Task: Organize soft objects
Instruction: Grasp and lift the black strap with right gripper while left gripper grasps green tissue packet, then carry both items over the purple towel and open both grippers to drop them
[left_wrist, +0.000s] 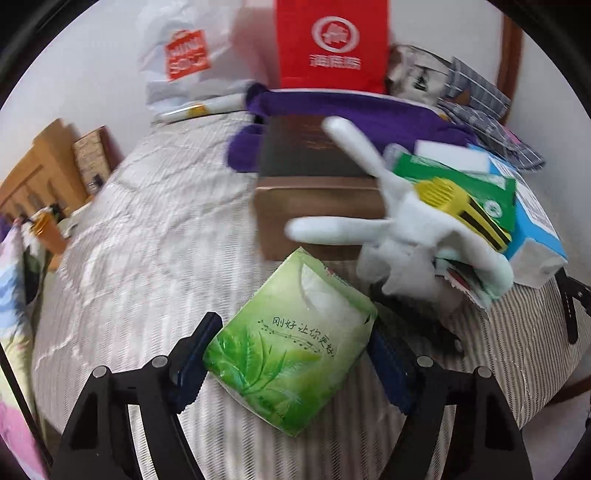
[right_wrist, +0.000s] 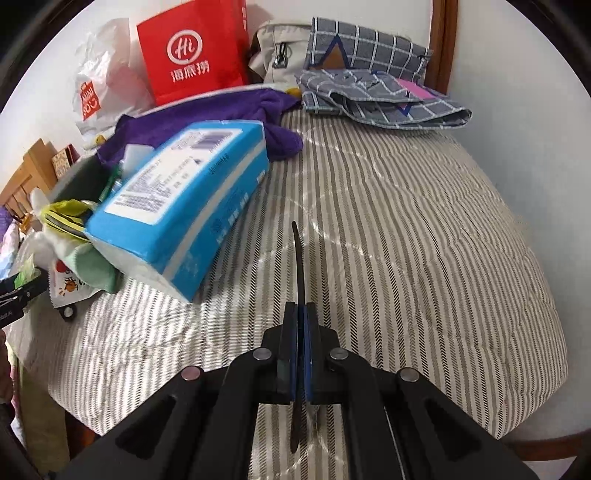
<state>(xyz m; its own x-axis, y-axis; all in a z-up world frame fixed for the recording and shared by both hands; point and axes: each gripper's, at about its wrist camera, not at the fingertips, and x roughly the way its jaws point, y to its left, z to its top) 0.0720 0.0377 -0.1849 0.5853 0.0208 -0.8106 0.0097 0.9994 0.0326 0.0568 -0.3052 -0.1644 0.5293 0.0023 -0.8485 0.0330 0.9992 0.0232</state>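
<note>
On the striped bed (left_wrist: 140, 236), the green tissue pack (left_wrist: 291, 350) is straddled by the left gripper (left_wrist: 288, 365), jaws wide; squeezing is needed next. A thin dark strip (right_wrist: 300, 266) is pinched in the right gripper (right_wrist: 300, 354).

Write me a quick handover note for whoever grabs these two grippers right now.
Left gripper: fingers on either side of the green tissue pack on the striped bedspread; contact unclear.
Right gripper: shut on a thin black strap.
Pile at the bed's left side: blue tissue pack, white plush toy, purple cloth, brown box.
Done: little is sorted.
Left: place the green pack and strap, then sort the pile.
</note>
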